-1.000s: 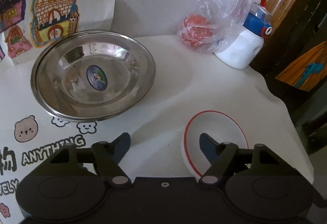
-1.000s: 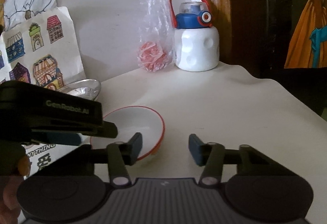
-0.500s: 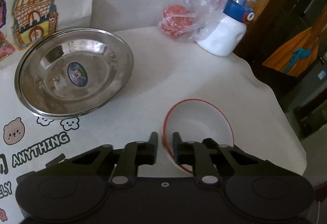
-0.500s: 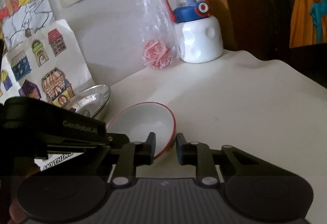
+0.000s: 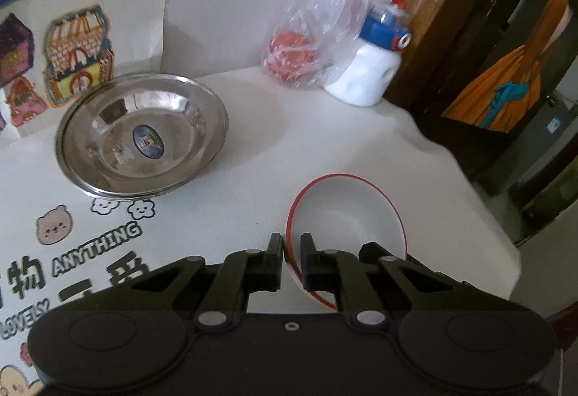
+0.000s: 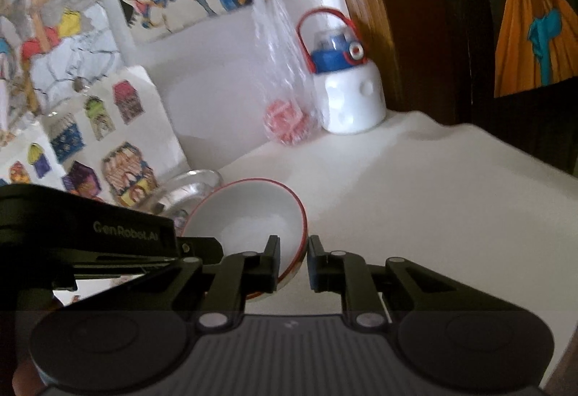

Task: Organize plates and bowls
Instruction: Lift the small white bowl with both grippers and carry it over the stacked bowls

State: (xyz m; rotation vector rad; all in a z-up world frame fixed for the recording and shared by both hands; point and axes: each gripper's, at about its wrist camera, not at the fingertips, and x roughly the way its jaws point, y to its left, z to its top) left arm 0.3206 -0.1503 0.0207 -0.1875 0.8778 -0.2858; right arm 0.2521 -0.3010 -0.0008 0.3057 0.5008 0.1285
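A white bowl with a red rim is held between both grippers over the table's right part. My left gripper is shut on its left rim. My right gripper is shut on its right rim, and the bowl looks lifted and tilted in the right wrist view. A stainless steel plate with a round sticker sits on the table at the back left; only its edge shows in the right wrist view, behind the bowl.
A white bottle with a blue lid and a clear plastic bag holding something red stand at the back right. A printed cloth covers the table's left. The table edge drops off at right.
Both grippers went from open to shut on the bowl's rim, left and right. The bowl has risen and tilted, and both views have shifted.
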